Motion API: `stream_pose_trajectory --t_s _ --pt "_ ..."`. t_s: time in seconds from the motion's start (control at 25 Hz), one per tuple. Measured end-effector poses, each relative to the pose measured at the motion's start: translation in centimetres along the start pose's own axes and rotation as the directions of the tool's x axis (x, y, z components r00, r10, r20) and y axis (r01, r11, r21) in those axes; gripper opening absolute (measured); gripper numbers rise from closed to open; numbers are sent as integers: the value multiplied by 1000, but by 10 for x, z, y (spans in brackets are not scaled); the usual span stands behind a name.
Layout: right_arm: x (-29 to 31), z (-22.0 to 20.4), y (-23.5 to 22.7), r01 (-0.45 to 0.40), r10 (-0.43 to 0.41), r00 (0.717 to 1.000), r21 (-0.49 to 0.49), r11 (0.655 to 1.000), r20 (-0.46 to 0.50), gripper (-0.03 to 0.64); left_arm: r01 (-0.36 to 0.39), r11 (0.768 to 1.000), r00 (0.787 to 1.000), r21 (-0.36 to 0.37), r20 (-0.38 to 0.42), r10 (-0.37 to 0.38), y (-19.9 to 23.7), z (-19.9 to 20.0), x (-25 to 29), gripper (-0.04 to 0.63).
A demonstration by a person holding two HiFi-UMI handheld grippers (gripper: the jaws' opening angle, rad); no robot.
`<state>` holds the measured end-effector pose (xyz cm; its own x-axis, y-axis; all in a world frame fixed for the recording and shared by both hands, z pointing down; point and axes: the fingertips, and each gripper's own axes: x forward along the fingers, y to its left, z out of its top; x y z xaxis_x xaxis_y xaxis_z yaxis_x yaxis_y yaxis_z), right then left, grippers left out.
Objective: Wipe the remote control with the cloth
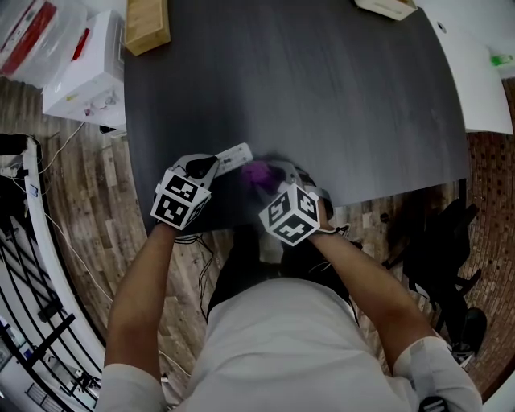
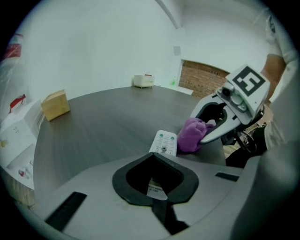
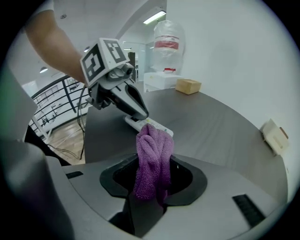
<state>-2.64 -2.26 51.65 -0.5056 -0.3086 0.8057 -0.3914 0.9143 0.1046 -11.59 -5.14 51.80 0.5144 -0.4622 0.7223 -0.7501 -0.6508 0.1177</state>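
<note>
— What are the things carried on?
— A dark grey counter point(image 1: 322, 96) with a faint grain is seen, standing on a plank floor point(image 1: 88, 209).
— What is laid on it?
— A tan box point(image 1: 146, 26) is set at the far left corner. A small pale box point(image 1: 388, 6) is placed at the far edge, well apart from it. A white remote control point(image 1: 235, 154) is found near the front edge; whether it rests flat cannot be told.

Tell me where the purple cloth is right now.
The purple cloth sits at the table's near edge in the head view, clamped in the right tool, against the remote control that the left tool holds.
</note>
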Motion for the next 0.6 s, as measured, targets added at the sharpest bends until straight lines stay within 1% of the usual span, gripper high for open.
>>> stream_pose_trajectory --t_s 0.16,0.28,0.4,0.52,0.6 --pt "5 0 -28 63 -63 998 16 998 -5 158 69 996 997 -53 -16 -70 -21 -10 -2 5" --pt "10 3 -44 78 -78 997 21 997 -10 158 119 990 993 -74 -7 -120 -43 -12 -1 5" --pt "17 11 -52 82 -82 996 -6 997 -17 158 170 982 985 -87 2 -170 -65 -10 5 5" --pt "21 18 -52 71 -72 997 -73 995 -20 158 208 976 978 -70 -9 -209 -82 -8 9 5" --pt "19 21 -54 69 -71 997 -100 993 -12 158 206 978 978 -34 -24 -207 -86 -8 8 5"
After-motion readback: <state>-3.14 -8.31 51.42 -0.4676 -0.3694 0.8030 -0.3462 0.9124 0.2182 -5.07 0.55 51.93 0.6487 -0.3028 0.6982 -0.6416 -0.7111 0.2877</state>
